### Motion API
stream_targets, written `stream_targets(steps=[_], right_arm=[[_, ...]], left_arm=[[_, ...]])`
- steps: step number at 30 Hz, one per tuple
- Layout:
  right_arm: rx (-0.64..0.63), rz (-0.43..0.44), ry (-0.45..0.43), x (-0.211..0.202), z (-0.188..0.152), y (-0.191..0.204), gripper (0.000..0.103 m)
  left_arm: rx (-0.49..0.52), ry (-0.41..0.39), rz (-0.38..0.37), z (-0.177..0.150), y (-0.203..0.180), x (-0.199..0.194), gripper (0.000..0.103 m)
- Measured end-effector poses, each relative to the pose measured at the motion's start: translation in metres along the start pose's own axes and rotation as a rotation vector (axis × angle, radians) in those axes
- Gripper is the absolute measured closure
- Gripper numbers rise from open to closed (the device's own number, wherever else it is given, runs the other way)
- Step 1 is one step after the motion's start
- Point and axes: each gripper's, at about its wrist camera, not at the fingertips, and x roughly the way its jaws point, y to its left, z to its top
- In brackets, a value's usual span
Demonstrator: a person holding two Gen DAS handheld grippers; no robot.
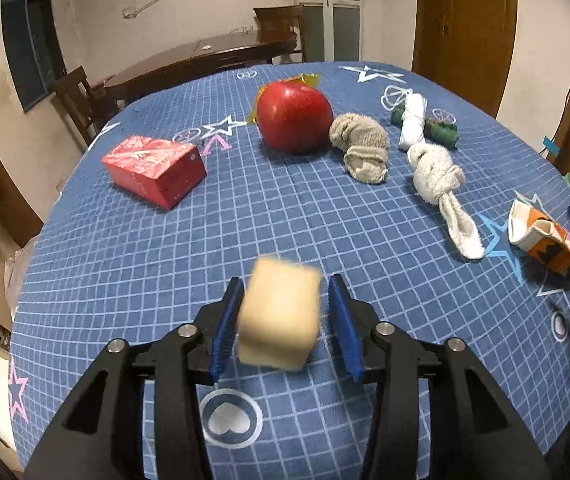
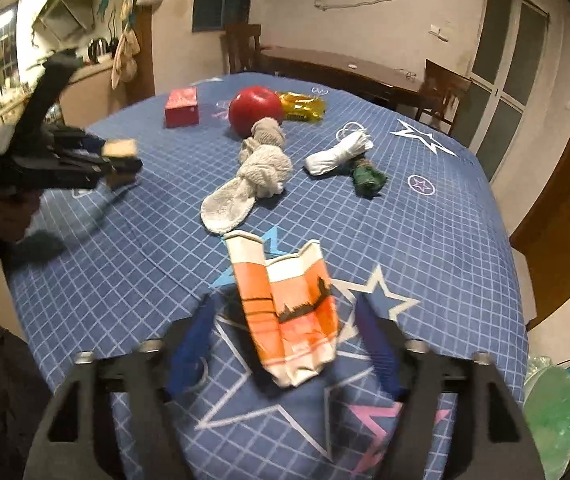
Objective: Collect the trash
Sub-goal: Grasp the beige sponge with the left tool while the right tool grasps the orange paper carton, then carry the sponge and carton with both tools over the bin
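A pale yellow sponge block [image 1: 279, 314] sits between the blue fingers of my left gripper [image 1: 285, 320]; the jaws stand apart with a gap on the right side, and the block is blurred. It also shows in the right wrist view [image 2: 119, 147], above the table. A crushed orange and white paper cup [image 2: 287, 312] lies on the blue checked tablecloth [image 2: 425, 240] between the wide-open fingers of my right gripper [image 2: 285, 344]; it also shows in the left wrist view [image 1: 541, 236]. A yellow wrapper [image 2: 301, 106] lies behind a red apple [image 2: 255, 110].
A red box [image 1: 155, 168], a red apple [image 1: 293, 116], knotted socks in beige [image 1: 361, 148], white [image 1: 441, 184] and white on green [image 1: 417, 124] lie across the far half. A green plastic bag [image 2: 549, 412] hangs at the table's right edge. Wooden chairs stand behind.
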Motion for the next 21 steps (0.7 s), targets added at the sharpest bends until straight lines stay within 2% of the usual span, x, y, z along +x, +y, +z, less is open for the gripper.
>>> stream_targets(steps=[1,4,6,8,9,11,12,14,19,21], right_arm=[[-0.003,0.003,-0.005,-0.001,-0.002,-0.004,0.018],[0.032,0.002,0.026,0.011,-0.003,-0.015,0.018],[0.068,0.034,0.052,0.022,-0.003,-0.023,0.018],[0.099,0.061,0.069,0.032,-0.005,-0.028,0.024],[0.12,0.095,0.084,0.037,-0.006,-0.03,0.035],[0.132,0.102,0.073,0.039,-0.005,-0.031,0.054],[0.141,0.112,0.068,0.039,-0.005,-0.032,0.057],[0.151,0.115,0.055,0.037,-0.007,-0.03,0.057],[0.172,0.083,0.006,0.025,-0.01,-0.024,0.058],[0.191,0.078,-0.018,0.019,-0.009,-0.024,0.058]], left_arm=[[0.0,0.007,0.0,-0.001,0.0,0.002,0.059],[0.004,0.024,0.003,-0.001,-0.002,0.009,0.059],[0.005,0.033,0.004,-0.001,-0.003,0.012,0.059],[-0.01,0.034,-0.002,0.0,-0.001,0.013,0.059],[-0.014,0.036,-0.004,0.0,-0.001,0.014,0.059],[-0.014,0.036,-0.011,0.001,-0.001,0.015,0.063],[-0.011,0.033,-0.009,0.002,-0.002,0.015,0.066],[-0.012,0.032,0.0,0.001,-0.002,0.015,0.07],[-0.059,0.024,-0.026,-0.001,0.006,0.008,0.072],[-0.062,0.011,-0.006,0.0,0.005,0.002,0.072]])
